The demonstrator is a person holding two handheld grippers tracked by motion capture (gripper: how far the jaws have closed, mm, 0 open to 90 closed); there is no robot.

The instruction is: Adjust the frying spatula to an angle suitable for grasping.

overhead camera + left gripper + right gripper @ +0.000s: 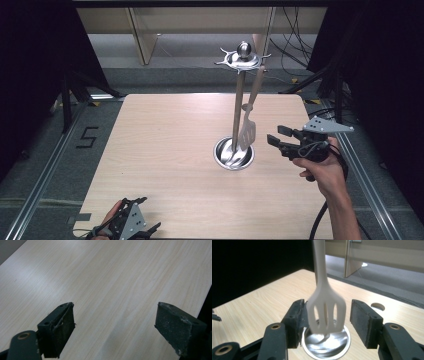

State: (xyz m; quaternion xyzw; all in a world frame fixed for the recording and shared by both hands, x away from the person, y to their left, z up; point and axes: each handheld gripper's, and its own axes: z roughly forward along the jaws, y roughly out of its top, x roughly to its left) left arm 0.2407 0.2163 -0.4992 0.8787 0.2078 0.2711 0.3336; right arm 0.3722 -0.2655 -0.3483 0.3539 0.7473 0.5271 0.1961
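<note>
1. Pale wood-grain table (165, 165) sits among dark curtains and grey floor; a steel rack (239, 107) stands right of the table's middle, its round base (233, 155) on the wood.
2. From the rack's top ring hangs a spatula (248, 131), its slotted blade just above the base, beside the rack's pole.
3. Spatula looks: off-white, matte, slim handle, flat blade with three long slots, seen clearly in the right gripper view (325, 311).
4. Handling, as a guess: light, fairly stiff plastic, smooth, so it may swing freely on its hook and slip if pinched at the blade's edge. Best hold is probably the neck just above the blade, then lift it off the hook.
5. Right gripper (276, 139) hovers right of the rack, jaws apart, the blade between them, not yet pinched.
6. Left gripper (145, 231) rests near the table's front edge, far from the rack, jaws wide apart over bare wood.
</note>
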